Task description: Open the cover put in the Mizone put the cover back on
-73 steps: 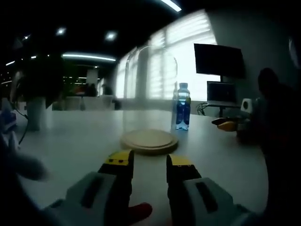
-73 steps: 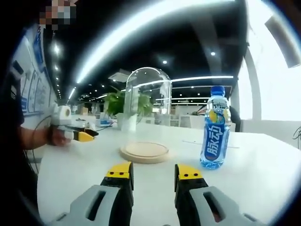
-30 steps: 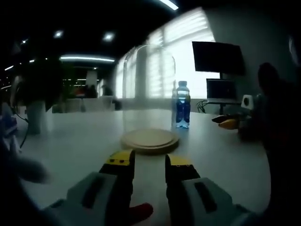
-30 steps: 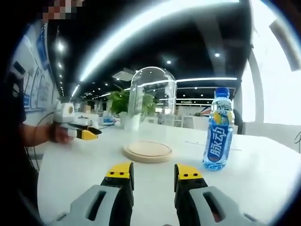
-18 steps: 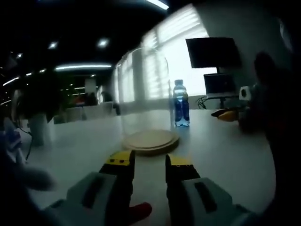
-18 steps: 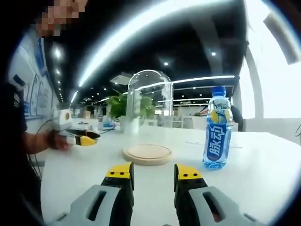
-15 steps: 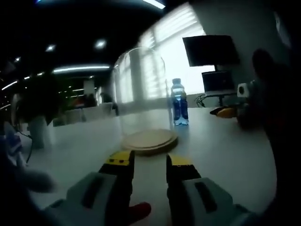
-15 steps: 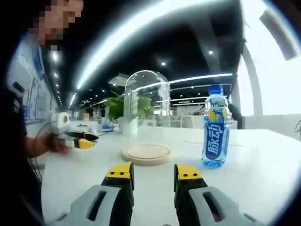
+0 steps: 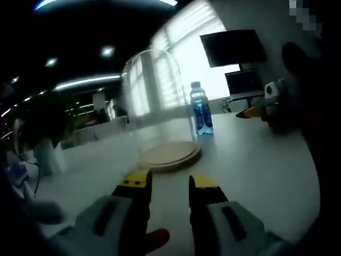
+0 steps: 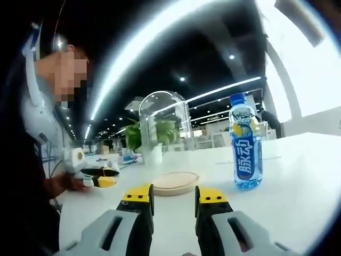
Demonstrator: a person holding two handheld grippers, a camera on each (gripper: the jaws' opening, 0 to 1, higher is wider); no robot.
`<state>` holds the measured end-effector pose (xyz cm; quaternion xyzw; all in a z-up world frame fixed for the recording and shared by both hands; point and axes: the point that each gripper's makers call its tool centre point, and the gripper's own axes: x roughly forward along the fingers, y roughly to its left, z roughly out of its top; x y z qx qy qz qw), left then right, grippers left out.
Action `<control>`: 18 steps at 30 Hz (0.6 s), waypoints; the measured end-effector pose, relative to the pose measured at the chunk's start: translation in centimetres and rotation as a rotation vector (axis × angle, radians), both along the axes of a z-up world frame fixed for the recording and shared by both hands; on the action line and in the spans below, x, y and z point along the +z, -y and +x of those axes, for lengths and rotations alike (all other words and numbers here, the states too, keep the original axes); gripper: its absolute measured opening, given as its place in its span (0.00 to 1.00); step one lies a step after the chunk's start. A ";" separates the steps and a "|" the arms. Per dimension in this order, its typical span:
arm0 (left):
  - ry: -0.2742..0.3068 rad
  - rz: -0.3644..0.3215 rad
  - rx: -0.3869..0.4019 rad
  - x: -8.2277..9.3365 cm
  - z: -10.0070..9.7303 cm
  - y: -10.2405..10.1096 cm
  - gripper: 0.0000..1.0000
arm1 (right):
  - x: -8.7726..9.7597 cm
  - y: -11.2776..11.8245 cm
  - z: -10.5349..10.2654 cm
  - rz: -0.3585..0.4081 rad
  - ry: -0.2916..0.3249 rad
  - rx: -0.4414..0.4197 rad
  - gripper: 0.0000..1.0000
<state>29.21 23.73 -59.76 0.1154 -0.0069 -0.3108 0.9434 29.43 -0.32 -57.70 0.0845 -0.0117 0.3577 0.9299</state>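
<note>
Mizone bottle point(image 10: 245, 144) beside domed cover point(image 10: 162, 141) (upright)

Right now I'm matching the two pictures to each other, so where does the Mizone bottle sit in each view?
Left gripper view: the Mizone bottle stands right of centre, just right of the glass cover.
Right gripper view: it stands at the right, clearly apart from the cover.
Shared landmark: the round wooden base under the cover.

White table point(image 10: 298, 176) bearing a potted plant point(image 10: 152, 140) near its far edge; a dark monitor point(image 9: 232, 48) beyond its far edge.
</note>
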 end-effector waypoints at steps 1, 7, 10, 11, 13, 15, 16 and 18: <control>0.001 0.003 -0.003 0.0 0.0 0.0 0.21 | 0.1 0.1 0.0 0.021 -0.010 0.001 0.24; -0.001 -0.004 0.013 0.0 0.2 -0.3 0.22 | 0.5 1.1 0.2 0.119 -0.045 0.002 0.21; 0.008 0.003 0.016 0.1 -0.1 -0.4 0.22 | 0.5 1.1 0.4 0.132 -0.054 -0.004 0.21; 0.013 0.008 0.014 0.1 -0.2 -0.3 0.22 | 0.4 1.2 0.4 0.133 -0.060 -0.007 0.21; 0.027 0.024 0.014 0.1 -0.3 -0.3 0.22 | 0.4 1.1 0.5 0.134 -0.064 -0.011 0.21; 0.039 0.034 0.010 0.2 -0.2 -0.2 0.22 | 0.4 1.0 0.5 0.137 -0.068 -0.012 0.21; 0.044 0.038 0.009 0.2 -0.3 -0.2 0.22 | 0.4 1.0 0.5 0.139 -0.069 -0.013 0.21; 0.046 0.038 0.007 0.2 -0.2 -0.1 0.22 | 0.4 1.0 0.6 0.140 -0.070 -0.016 0.21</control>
